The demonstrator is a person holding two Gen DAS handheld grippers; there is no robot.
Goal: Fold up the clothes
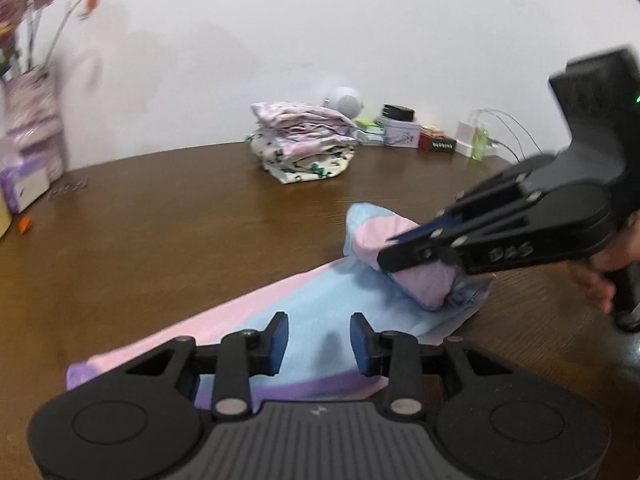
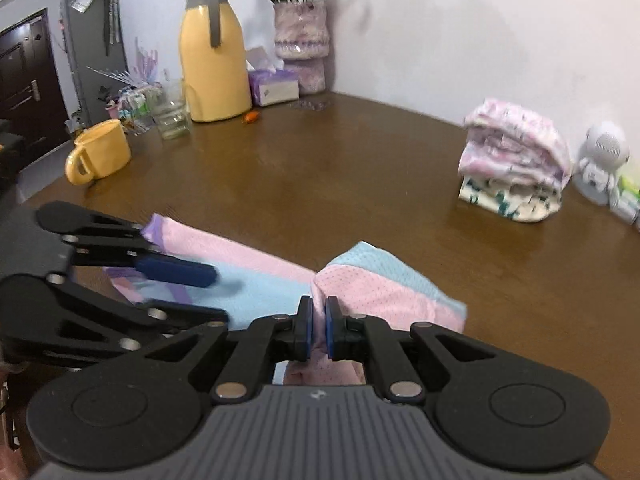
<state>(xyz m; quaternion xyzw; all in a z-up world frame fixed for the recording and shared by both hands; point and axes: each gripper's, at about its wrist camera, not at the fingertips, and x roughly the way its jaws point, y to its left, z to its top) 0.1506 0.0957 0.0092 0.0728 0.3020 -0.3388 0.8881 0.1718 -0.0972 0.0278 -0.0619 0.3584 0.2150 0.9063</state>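
A pink, light blue and purple mesh garment (image 1: 320,300) lies flat on the brown wooden table (image 1: 180,220). My left gripper (image 1: 319,340) is open just above its near part, holding nothing. My right gripper (image 2: 318,330) is shut on a bunched end of the garment (image 2: 380,284) and holds it lifted and folded over the flat part. In the left wrist view the right gripper (image 1: 404,248) comes in from the right, pinching that pink fold. In the right wrist view the left gripper (image 2: 192,292) hovers open over the garment at the left.
A stack of folded floral clothes (image 1: 304,144) (image 2: 516,160) sits at the back of the table. Small boxes (image 1: 400,130) and a white round toy (image 2: 604,160) stand by the wall. A yellow jug (image 2: 214,52), yellow mug (image 2: 100,152), glass, tissue box and flower vase (image 2: 302,44) stand far left.
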